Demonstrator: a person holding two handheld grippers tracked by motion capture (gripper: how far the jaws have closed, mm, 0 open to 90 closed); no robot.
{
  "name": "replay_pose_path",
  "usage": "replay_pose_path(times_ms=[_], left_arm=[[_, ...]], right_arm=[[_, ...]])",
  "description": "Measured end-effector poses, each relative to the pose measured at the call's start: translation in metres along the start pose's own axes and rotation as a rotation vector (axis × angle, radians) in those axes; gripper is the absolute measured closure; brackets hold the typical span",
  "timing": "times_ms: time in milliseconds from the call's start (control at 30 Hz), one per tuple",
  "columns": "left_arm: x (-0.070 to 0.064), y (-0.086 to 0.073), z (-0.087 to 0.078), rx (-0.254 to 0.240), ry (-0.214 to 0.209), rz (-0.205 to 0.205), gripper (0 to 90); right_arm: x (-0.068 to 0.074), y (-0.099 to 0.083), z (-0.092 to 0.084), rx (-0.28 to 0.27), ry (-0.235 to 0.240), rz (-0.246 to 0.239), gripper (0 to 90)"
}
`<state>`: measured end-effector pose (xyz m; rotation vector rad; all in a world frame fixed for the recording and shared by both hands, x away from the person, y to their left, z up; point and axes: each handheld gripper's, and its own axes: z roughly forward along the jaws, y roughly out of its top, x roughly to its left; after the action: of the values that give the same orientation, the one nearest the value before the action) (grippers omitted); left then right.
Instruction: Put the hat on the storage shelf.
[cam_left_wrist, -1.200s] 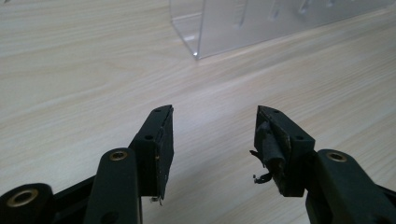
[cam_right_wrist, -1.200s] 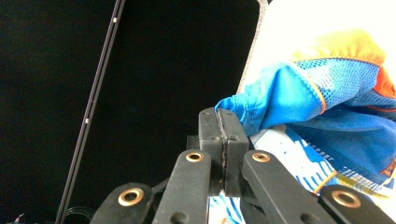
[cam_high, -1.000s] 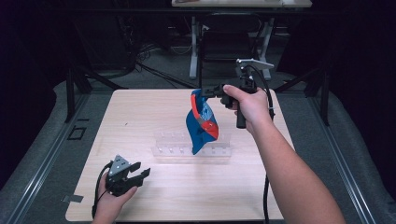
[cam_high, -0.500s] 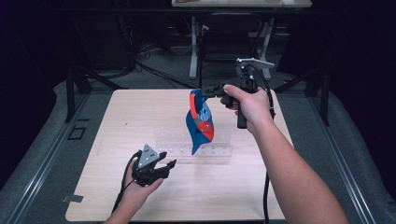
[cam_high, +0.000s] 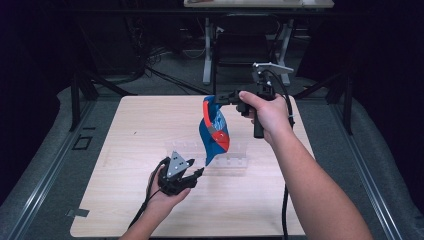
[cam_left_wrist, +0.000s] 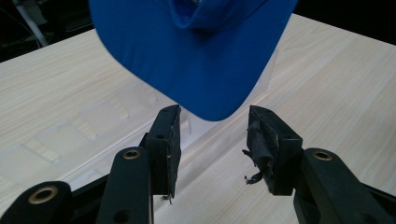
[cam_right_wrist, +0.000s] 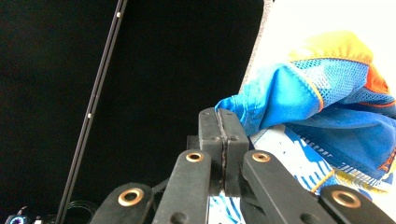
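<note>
On the left, we see the left gripper (cam_high: 192, 176) low over the wooden table (cam_high: 125, 150), pointing at the lowest tip of the blue cap (cam_high: 214, 131). Its jaws have just been closing a little, but they are half open, and the brim of the cap hangs just in front of them, not between the pads (cam_left_wrist: 169, 135). Nothing is held there.

To do this step well, we should, in our judgement, bring the left gripper forward until the brim edge sits deep between the pads, and only then close, so the cloth does not slip out.

In the middle, the cap hangs in the air above a clear plastic tray (cam_high: 235, 160) that lies on the table.

On the right, the right gripper (cam_high: 226, 97) is fully closed on the top edge of the cap and carries it.

We count one cap, one tray and two grippers.
</note>
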<state>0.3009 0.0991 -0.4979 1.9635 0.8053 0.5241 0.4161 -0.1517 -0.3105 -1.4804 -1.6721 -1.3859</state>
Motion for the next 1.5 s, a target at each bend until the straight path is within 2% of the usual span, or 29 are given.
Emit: replay_pose_path(times_ms=[133,267,300,400,567,667,1000,1233,1500], left_arm=[[-0.006,0.004,0.005,-0.004,-0.024,0.001,57.3],[-0.010,0.008,0.008,-0.002,-0.019,0.020,59.9],[-0.010,0.009,0.009,-0.005,-0.018,0.013,61.1],[-0.012,0.011,0.012,-0.002,0.027,0.029,69.1],[-0.009,0.012,0.014,0.028,0.057,0.053,83.6],[-0.006,0.011,0.013,0.035,0.083,0.066,86.6],[0.000,0.009,0.010,0.049,0.089,0.072,88.0],[0.001,0.006,0.013,0.067,0.084,0.057,88.1],[0.005,-0.002,0.018,0.082,0.064,0.017,88.2]], right_arm=[[-0.001,0.000,-0.001,-0.005,-0.001,0.001,90.0],[-0.001,0.000,-0.002,-0.005,-0.002,0.001,90.0],[-0.001,0.000,-0.002,-0.005,-0.002,0.001,90.0],[-0.002,-0.001,-0.002,-0.004,-0.003,0.001,90.0],[-0.001,-0.001,-0.001,0.002,-0.014,-0.001,90.0],[0.000,-0.002,0.001,0.003,-0.012,-0.002,90.0],[-0.002,-0.002,0.003,0.008,-0.016,-0.005,90.0],[-0.003,-0.002,0.008,0.013,-0.023,-0.008,90.0],[-0.017,-0.004,0.007,0.011,-0.054,0.008,90.0]])
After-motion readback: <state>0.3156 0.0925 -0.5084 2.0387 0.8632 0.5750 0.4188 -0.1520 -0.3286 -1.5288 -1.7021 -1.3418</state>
